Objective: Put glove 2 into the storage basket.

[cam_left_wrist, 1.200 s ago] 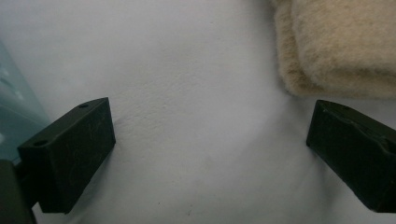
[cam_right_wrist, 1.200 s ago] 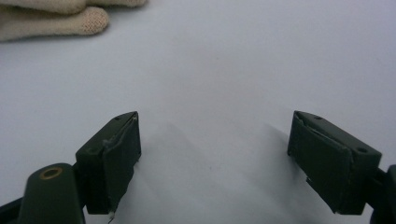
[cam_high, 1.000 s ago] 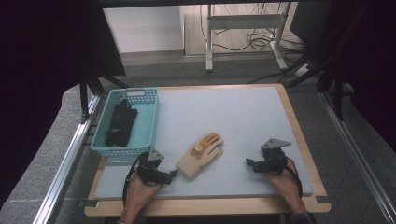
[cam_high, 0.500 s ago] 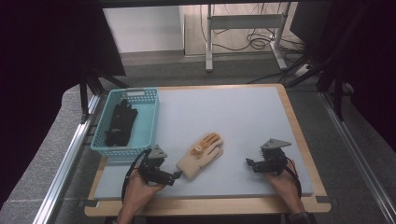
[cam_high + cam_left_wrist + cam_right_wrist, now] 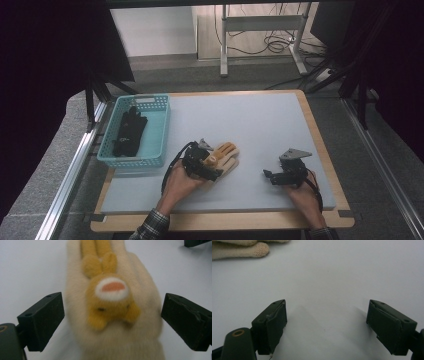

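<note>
Two grippers show in the high view: the left gripper sits over the fuzzy cream glove with an orange animal face, which lies just right of the teal plastic basket holding a black glove; the right gripper waits well right of the cream glove, jaws wide and empty. In the left gripper view the jaws stand open on both sides of the cream glove, not pressing. I think they could pinch only fluff and let it slip. The pale grey mat has a wooden rim; beyond is grey floor with cables.
</note>
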Available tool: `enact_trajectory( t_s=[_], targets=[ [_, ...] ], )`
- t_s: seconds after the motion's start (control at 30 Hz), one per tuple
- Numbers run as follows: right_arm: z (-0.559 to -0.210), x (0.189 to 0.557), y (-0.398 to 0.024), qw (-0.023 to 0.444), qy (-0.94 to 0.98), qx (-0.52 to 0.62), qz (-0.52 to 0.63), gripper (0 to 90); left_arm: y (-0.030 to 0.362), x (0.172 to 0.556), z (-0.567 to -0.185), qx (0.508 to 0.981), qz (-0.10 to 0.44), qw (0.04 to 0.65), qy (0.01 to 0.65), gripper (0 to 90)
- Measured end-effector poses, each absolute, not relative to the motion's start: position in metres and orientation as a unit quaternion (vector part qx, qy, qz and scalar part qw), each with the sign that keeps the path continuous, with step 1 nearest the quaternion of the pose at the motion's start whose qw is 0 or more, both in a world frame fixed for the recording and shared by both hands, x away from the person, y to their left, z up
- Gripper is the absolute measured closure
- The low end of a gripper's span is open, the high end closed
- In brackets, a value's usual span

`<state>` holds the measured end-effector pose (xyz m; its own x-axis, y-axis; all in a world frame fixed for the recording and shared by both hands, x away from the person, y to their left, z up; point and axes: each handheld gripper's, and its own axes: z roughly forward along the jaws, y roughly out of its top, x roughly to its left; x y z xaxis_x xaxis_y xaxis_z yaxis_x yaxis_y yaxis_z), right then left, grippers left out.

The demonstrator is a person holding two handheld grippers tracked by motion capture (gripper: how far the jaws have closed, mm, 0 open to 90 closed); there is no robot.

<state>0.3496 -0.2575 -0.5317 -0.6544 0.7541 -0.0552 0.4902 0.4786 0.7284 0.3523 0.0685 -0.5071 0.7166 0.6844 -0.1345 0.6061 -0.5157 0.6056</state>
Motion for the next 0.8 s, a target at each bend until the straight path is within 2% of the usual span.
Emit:
enact_trajectory(
  t_s=[0.27,0.37,0.47,0.6,0.7,0.8],
  targets=[
    [-0.532,0.35,-0.258,0.188,0.839,0.371,0.351,16.2,0.048,0.351,-0.523,0.891,0.075,0.27,0.358,5.2],
    [-0.532,0.349,-0.258,0.188,0.839,0.371,0.351,16.2,0.046,0.351,-0.525,0.886,0.088,0.258,0.374,7.6],
    [-0.532,0.35,-0.257,0.188,0.839,0.371,0.351,16.2,0.045,0.352,-0.522,0.883,0.092,0.255,0.383,16.2],
    [-0.532,0.35,-0.257,0.189,0.839,0.371,0.351,16.2,0.048,0.354,-0.519,0.877,0.094,0.262,0.391,37.7],
    [-0.532,0.349,-0.257,0.188,0.839,0.371,0.351,16.2,0.051,0.355,-0.518,0.876,0.095,0.264,0.393,46.8],
    [-0.532,0.35,-0.257,0.188,0.839,0.37,0.351,16.3,0.054,0.356,-0.519,0.872,0.093,0.271,0.396,51.8]
  ],
)
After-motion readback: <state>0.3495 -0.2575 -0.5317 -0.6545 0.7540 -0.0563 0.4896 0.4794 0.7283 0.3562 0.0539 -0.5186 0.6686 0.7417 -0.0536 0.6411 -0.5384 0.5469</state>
